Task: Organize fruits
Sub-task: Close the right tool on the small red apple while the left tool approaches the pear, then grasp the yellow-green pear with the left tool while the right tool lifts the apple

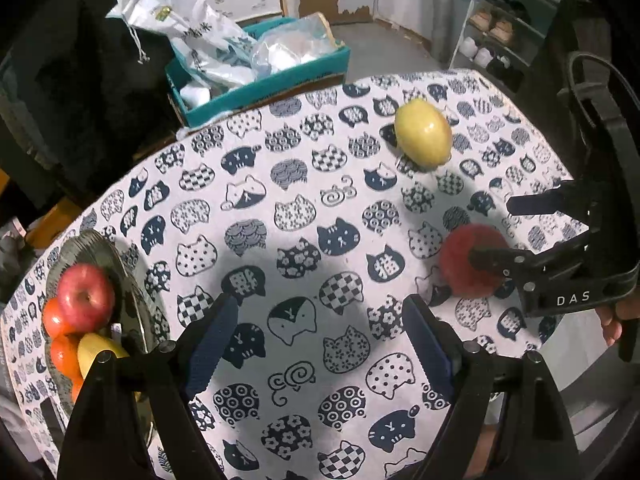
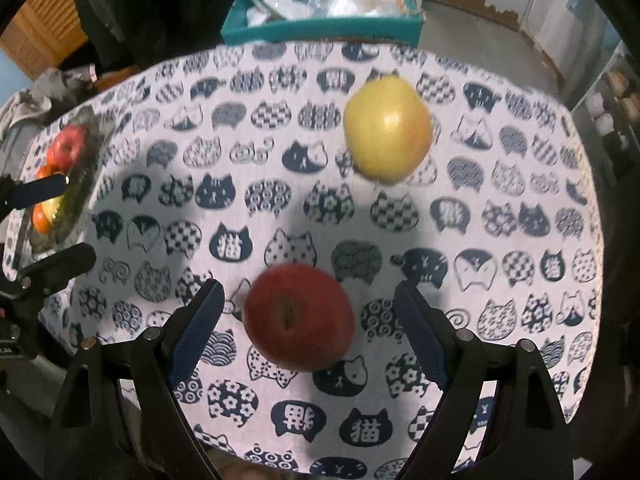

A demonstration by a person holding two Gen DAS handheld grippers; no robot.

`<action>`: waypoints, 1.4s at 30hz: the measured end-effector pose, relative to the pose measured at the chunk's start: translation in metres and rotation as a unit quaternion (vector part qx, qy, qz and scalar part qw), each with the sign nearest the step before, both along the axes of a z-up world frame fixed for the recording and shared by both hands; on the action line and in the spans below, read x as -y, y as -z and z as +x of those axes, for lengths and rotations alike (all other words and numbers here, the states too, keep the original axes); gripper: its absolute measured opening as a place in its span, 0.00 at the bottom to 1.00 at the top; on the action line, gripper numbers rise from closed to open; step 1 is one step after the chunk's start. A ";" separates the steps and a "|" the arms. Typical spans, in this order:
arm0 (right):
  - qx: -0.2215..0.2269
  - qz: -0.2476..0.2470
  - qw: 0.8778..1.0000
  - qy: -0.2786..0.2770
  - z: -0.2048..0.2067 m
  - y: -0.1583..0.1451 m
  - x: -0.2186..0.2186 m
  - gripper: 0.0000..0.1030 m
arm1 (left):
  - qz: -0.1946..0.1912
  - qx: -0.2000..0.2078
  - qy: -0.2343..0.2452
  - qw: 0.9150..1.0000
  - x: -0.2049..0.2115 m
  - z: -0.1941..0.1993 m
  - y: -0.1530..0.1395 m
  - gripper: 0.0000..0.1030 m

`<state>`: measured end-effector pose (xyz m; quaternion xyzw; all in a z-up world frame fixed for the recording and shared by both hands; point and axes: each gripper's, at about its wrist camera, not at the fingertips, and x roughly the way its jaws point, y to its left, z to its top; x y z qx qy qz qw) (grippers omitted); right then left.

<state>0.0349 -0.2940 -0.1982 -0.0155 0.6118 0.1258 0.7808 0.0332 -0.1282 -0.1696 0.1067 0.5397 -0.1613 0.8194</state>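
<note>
Left wrist view: the left gripper fills the bottom of the frame, its jaws standing wide apart with only the cat-print cloth of the desk between them. No fruit lies in that gap. A plate sits at the left edge, just left of the left jaw, holding a red apple in the plate, oranges and a yellow fruit. A yellow apple rests on the cloth in the upper right. A loose red apple, blurred, lies at the right, well right of the left gripper's jaws. The right gripper reaches in from the right edge, one finger across the red apple's face and the other above it; its jaws are apart. A teal box stuffed with plastic bags stands beyond the desk's far edge, top centre.

Right wrist view: the right gripper has its jaws spread open at the bottom, and the loose red apple lies centred in the gap, with cloth showing on each side of it, touching neither pad. The yellow apple sits above and to the right, outside the jaws. The plate with fruit is at the far left, partly behind the left gripper, whose fingers enter from the left edge.
</note>
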 end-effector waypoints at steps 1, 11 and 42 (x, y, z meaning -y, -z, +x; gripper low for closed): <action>-0.004 -0.003 1.000 -0.003 0.000 0.003 -0.001 0.83 | 0.003 -0.001 0.001 1.000 0.000 0.000 0.002 0.83; -0.025 -0.023 0.999 -0.023 0.000 0.029 -0.010 0.83 | 0.004 -0.007 0.001 1.000 0.001 -0.002 0.006 0.83; 0.042 -0.010 0.998 0.053 0.031 -0.007 0.047 0.71 | -0.019 -0.004 -0.010 1.000 0.028 0.025 0.001 0.83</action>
